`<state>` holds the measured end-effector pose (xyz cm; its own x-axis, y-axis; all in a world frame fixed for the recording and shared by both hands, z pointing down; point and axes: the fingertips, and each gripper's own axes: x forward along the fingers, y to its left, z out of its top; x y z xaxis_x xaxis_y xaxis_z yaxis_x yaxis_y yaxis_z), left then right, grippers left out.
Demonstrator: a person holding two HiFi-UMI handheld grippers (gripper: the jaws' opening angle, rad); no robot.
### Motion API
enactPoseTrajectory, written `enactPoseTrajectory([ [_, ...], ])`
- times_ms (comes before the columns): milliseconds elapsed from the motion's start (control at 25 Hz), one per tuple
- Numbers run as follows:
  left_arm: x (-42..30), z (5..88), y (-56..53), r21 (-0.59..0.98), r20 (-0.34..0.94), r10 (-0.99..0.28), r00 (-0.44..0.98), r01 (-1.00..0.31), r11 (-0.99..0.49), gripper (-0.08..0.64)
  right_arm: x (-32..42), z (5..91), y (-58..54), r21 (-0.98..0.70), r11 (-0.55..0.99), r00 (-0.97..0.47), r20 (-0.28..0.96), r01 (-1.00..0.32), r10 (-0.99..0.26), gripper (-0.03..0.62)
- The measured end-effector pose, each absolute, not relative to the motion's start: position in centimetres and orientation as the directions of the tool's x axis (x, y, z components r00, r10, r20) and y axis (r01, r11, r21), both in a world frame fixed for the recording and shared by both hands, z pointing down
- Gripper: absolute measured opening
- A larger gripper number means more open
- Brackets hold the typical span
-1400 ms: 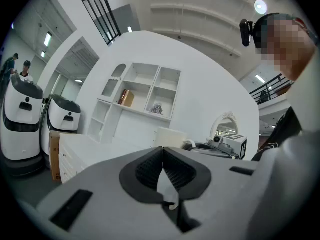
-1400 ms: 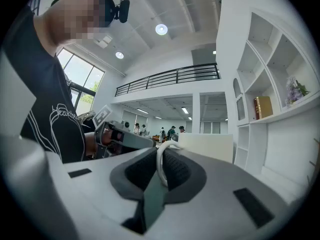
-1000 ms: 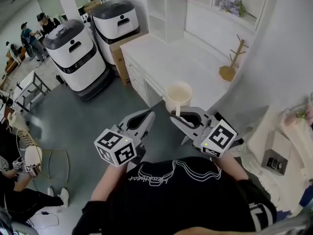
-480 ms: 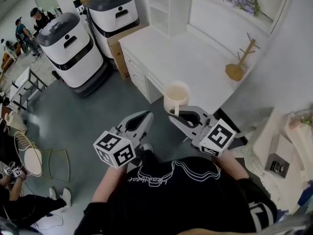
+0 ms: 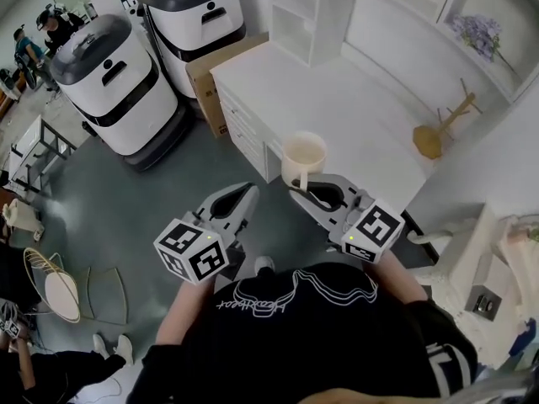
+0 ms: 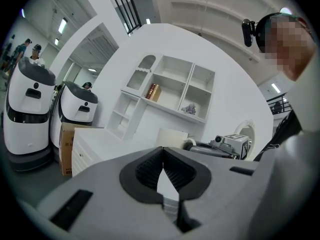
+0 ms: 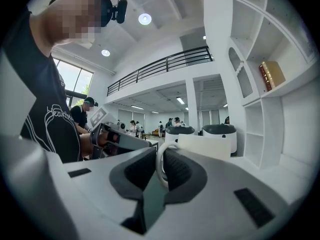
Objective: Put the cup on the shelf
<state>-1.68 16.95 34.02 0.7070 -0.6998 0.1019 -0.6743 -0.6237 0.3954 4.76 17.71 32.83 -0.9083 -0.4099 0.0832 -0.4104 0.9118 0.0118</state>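
A cream cup (image 5: 304,156) hangs over the floor just in front of the white counter (image 5: 354,99). My right gripper (image 5: 296,189) is shut on the cup's handle (image 7: 159,165); the loop sits between the dark pads, with the cup body (image 7: 208,146) beyond. To its left, my left gripper (image 5: 245,194) is shut and holds nothing, its pads (image 6: 150,168) meeting at the tip. The white shelf unit (image 5: 301,15) stands at the counter's far end. Its open compartments (image 6: 172,91) also show in the left gripper view, with the cup (image 6: 172,136) below them.
Two white robot machines (image 5: 114,74) (image 5: 198,15) and a cardboard box (image 5: 216,74) stand left of the counter. A wooden mug tree (image 5: 441,131) is on the counter's right. Purple flowers (image 5: 481,32) and a book (image 7: 272,74) sit on shelves. People stand far left.
The head view has swung, so the counter and mug tree have slid right in the picture. Both grippers keep their pose, with the cup still in the right one.
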Motion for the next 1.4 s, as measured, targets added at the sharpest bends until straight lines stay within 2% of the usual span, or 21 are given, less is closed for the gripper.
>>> enactPoseTrajectory([
  [520, -11.2, 34.3, 6.0, 0.415, 0.101, -0.706, 0.701, -0.675, -0.610, 0.003, -3.5, 32.2, 6.4, 0.017, 0.892, -0.888, 0.084, -0.453, -0.452, 0.048],
  [840, -13.1, 36.4, -1.0, 0.441, 0.123, -0.696, 0.708, -0.667, -0.601, 0.003, -5.7, 34.1, -0.8, -0.002, 0.886, -0.881, 0.109, -0.464, -0.461, 0.048],
  [1400, -13.5, 38.2, -19.6, 0.474, 0.184, -0.633, 0.752, -0.633, -0.613, 0.003, -6.0, 35.6, -19.4, -0.040, 0.853, -0.850, 0.124, -0.520, -0.512, 0.048],
])
